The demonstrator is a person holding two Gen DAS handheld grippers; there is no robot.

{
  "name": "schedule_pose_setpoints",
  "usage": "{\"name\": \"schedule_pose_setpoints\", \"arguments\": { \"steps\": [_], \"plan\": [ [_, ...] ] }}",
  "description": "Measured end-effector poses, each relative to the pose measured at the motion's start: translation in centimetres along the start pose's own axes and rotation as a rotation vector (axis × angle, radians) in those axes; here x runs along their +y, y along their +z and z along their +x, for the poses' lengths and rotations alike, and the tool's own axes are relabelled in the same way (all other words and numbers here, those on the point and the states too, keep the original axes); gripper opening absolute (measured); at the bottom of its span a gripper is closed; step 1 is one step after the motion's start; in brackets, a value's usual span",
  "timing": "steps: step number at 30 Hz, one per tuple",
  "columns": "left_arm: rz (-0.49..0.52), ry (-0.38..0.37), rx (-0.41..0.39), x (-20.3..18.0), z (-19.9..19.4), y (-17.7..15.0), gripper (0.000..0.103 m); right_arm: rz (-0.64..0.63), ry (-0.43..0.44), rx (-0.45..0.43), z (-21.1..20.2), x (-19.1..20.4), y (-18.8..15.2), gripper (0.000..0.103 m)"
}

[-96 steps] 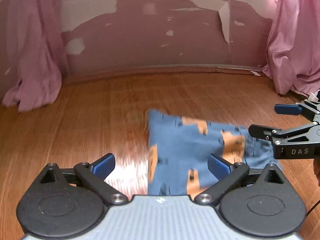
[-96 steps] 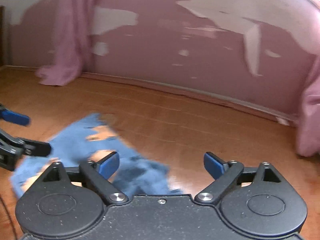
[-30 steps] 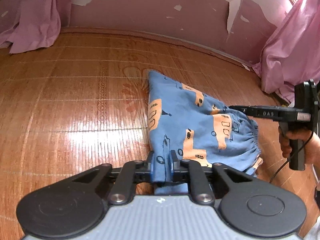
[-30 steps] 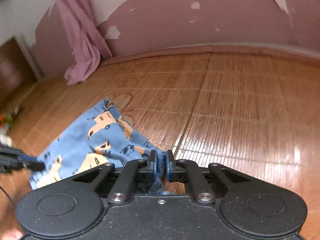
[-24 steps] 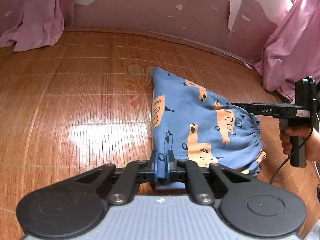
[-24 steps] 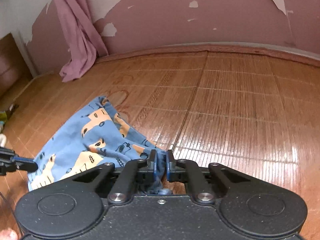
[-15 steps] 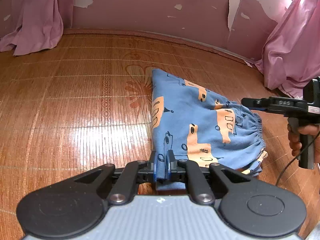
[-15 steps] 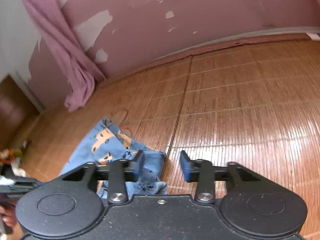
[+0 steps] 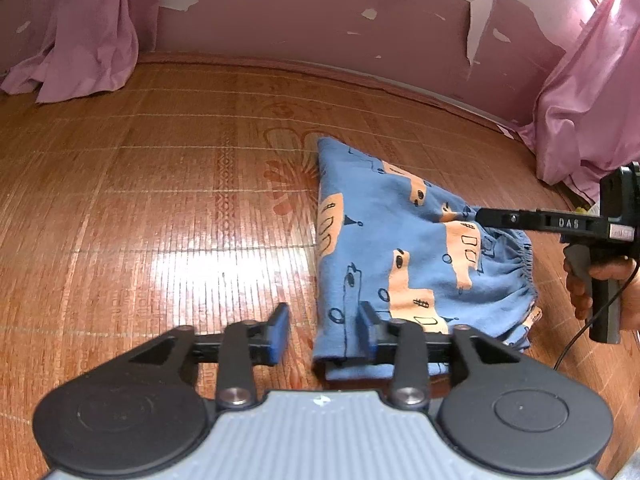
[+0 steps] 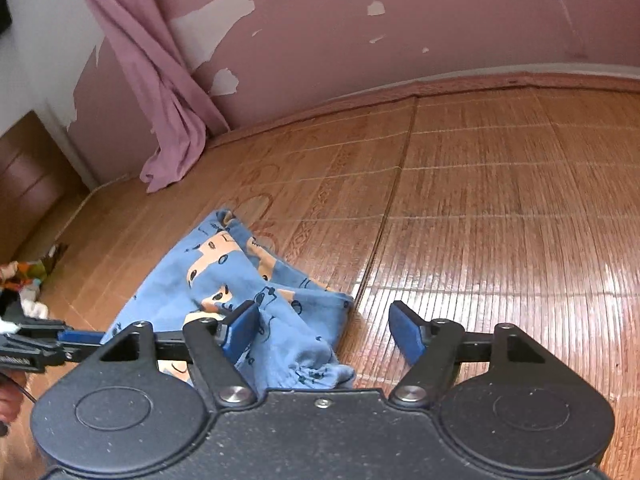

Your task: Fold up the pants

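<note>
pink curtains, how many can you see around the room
2. In the left wrist view, one pink fabric curtain hangs bunched at the far left wall, another pink fabric curtain at the far right. The right wrist view shows only the first. Others may lie outside both views.

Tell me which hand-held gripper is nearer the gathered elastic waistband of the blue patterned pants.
Right hand-held gripper, over the gathered elastic waistband; left hand-held gripper sits at the opposite edge.
</note>
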State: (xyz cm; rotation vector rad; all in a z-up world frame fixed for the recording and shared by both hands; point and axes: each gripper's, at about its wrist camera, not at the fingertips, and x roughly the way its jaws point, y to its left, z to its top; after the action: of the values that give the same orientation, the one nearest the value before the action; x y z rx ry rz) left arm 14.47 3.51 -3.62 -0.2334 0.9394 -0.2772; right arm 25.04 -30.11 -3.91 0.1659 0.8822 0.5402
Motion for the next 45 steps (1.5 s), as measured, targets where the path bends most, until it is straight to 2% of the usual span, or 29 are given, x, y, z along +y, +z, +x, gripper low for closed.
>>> {"name": "schedule_pose_setpoints", "arguments": {
  "steps": [3, 5, 8, 11, 12, 13, 14, 15, 17, 19, 21, 23, 27, 36, 45],
  "plan": [
    [-0.011, -0.002, -0.005, 0.2, -0.1, 0.0, 0.063, -0.016, -0.007, -0.011, 0.0, 0.4, -0.4, 0.079],
    [-0.008, 0.000, -0.008, 0.2, -0.1, 0.0, 0.071, -0.028, -0.011, -0.013, -0.1, 0.6, -0.6, 0.087],
    [-0.003, 0.005, -0.025, 0.1, -0.3, -0.1, 0.084, -0.053, -0.018, -0.017, 0.0, 1.1, -0.9, 0.090],
    [-0.006, -0.003, -0.033, 0.1, -0.3, 0.1, 0.086, -0.036, -0.010, -0.025, -0.1, 0.9, -1.0, 0.089],
    [-0.005, -0.005, -0.033, 0.2, -0.3, 0.2, 0.084, -0.031, -0.009, -0.026, -0.2, 0.8, -1.0, 0.087],
    [-0.004, -0.008, -0.033, 0.1, -0.2, 0.2, 0.082, -0.031, -0.009, -0.026, -0.2, 0.8, -0.9, 0.078],
    [-0.001, -0.007, -0.029, 0.1, -0.1, 0.2, 0.075, -0.032, -0.006, -0.024, -0.2, 0.8, -0.9, 0.067],
    [0.002, -0.003, -0.025, 0.1, 0.0, 0.2, 0.066, -0.034, -0.005, -0.021, -0.1, 0.8, -0.8, 0.062],
    [0.003, 0.010, -0.010, 0.0, 0.3, 0.3, 0.054, -0.049, -0.003, -0.013, 0.0, 1.2, -0.9, 0.048],
    [-0.013, -0.004, -0.006, 0.2, 0.4, 0.2, 0.049, -0.065, -0.011, -0.014, 0.1, 1.6, -1.1, 0.046],
    [-0.013, -0.037, -0.008, 0.2, 0.3, 0.2, 0.038, -0.059, -0.021, -0.024, 0.0, 1.7, -1.2, 0.043],
    [0.006, -0.037, -0.012, -0.1, 0.2, 0.0, 0.033, -0.032, -0.019, -0.037, -0.2, 1.5, -1.3, 0.032],
    [0.039, -0.035, -0.015, -0.6, 0.0, -0.1, 0.020, -0.028, -0.023, -0.055, -0.5, 1.9, -1.7, 0.028],
    [0.086, -0.027, -0.023, -1.0, 0.2, -0.2, 0.013, -0.161, -0.161, -0.071, -0.6, 5.0, -2.4, 0.024],
    [0.131, -0.003, -0.047, -1.9, -0.5, -0.5, 0.008, -0.528, -0.358, -0.119, -0.6, 10.7, -3.5, 0.018]
  ]
}}
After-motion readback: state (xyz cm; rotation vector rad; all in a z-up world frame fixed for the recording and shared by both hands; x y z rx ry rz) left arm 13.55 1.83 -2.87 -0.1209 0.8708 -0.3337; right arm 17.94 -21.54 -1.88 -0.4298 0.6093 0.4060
